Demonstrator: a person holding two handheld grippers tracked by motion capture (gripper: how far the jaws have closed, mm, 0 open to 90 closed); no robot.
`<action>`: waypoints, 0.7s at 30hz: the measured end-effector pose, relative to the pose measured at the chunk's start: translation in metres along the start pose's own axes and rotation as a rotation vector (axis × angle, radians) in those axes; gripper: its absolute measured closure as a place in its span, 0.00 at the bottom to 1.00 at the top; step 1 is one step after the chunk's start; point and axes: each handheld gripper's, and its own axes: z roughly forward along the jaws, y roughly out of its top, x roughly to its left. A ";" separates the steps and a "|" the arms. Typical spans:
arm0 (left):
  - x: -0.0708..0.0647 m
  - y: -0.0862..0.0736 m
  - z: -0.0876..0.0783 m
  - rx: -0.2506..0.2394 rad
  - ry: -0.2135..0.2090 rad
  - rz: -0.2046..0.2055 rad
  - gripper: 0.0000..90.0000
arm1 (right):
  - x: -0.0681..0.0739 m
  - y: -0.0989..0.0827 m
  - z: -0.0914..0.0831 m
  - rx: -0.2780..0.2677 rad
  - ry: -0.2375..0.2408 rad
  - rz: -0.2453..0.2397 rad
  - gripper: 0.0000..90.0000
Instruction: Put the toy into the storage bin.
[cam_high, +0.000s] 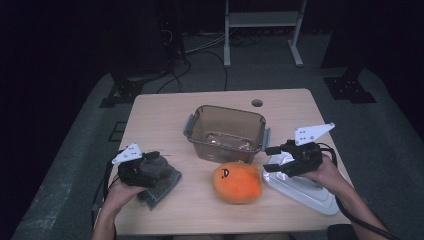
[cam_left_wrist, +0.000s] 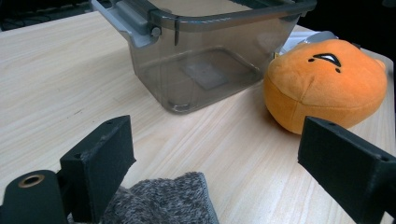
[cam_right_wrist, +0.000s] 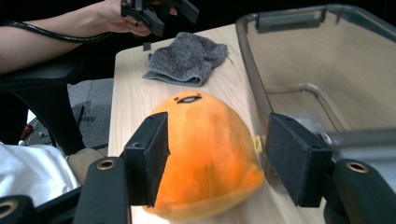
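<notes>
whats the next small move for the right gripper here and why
Probably ease the right gripper in toward the orange plush and close on it. Its jaws stand open, with the plush ahead of them and unheld on the table, and the clear bin sits empty right behind.

Your right gripper (cam_right_wrist: 217, 158) holds its black jaws spread, apart from the round orange plush toy (cam_right_wrist: 205, 154) between them. Just right of that toy stands the clear grey plastic bin (cam_right_wrist: 299, 70). Beyond the toy lies the folded grey fleece cloth (cam_right_wrist: 187, 58), under your left gripper (cam_right_wrist: 156, 11).
</notes>
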 end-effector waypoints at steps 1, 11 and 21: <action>0.000 0.000 0.000 0.000 0.000 0.000 0.11 | 0.001 0.002 0.003 -0.001 0.005 -0.007 0.43; 0.000 0.000 -0.001 -0.003 0.000 -0.002 0.11 | 0.004 0.015 0.023 0.014 0.045 -0.034 0.42; 0.000 0.001 -0.001 -0.010 0.000 -0.002 0.11 | 0.009 0.022 0.041 0.038 0.081 -0.059 0.41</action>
